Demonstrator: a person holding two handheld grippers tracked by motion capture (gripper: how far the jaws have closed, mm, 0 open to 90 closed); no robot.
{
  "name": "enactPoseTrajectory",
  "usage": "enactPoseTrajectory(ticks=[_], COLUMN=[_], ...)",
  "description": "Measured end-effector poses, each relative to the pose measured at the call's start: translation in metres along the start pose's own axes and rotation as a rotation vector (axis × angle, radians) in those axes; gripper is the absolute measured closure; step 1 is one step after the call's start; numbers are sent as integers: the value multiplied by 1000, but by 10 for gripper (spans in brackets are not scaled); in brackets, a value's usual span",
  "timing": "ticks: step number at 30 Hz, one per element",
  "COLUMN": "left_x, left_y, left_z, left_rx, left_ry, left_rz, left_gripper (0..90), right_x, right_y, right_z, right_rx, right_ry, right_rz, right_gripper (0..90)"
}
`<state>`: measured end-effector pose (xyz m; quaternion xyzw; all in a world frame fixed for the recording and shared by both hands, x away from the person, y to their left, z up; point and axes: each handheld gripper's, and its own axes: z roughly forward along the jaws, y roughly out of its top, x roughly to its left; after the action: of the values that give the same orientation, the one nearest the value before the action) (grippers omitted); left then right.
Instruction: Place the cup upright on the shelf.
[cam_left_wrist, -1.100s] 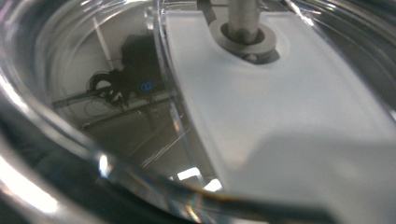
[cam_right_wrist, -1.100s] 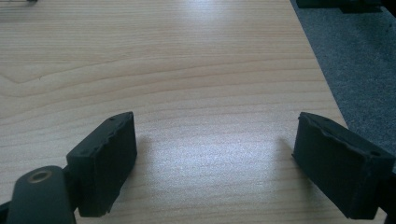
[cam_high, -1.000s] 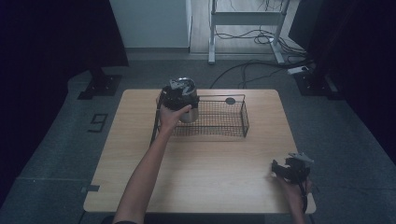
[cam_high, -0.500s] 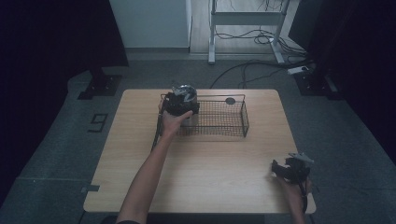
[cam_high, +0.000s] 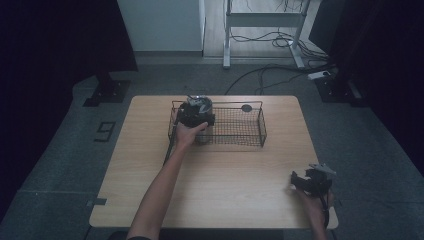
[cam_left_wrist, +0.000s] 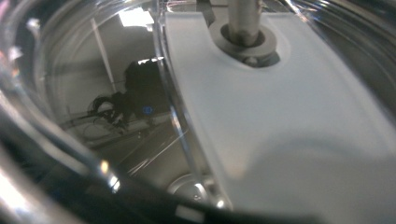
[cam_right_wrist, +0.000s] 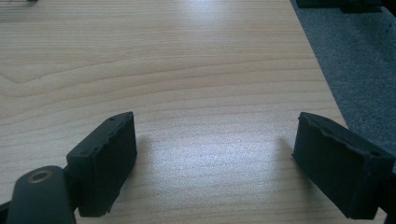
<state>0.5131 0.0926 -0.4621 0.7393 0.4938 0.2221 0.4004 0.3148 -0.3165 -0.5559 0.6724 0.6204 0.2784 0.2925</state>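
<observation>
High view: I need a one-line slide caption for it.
Left gripper holds a clear jar at the wire basket's left end; right gripper rests open near the table's right corner.

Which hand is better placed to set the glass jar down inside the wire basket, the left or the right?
Left. The left gripper holds the glass jar over the left end of the wire basket. The right gripper rests open at the table's near right corner, far from the basket.

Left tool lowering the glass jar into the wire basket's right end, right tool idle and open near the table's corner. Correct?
Not quite: the high view shows the left tool with the glass jar at the wire basket's left end. The right tool is idle and open.
</observation>
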Motion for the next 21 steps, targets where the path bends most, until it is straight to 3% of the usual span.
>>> enactPoseTrajectory(ticks=[14,21], left_x=[-2,-2], left_y=[-10,-15], left_z=[5,2], left_rx=[2,-11], left_ry=[-9,-13], left_rz=[-3,19], left_gripper=[35,34], right_x=[0,0], right_y=[0,0], right_z=[0,0], right_rx=[0,0], right_ry=[0,-1], right_rz=[1,1], right_gripper=[132,132])
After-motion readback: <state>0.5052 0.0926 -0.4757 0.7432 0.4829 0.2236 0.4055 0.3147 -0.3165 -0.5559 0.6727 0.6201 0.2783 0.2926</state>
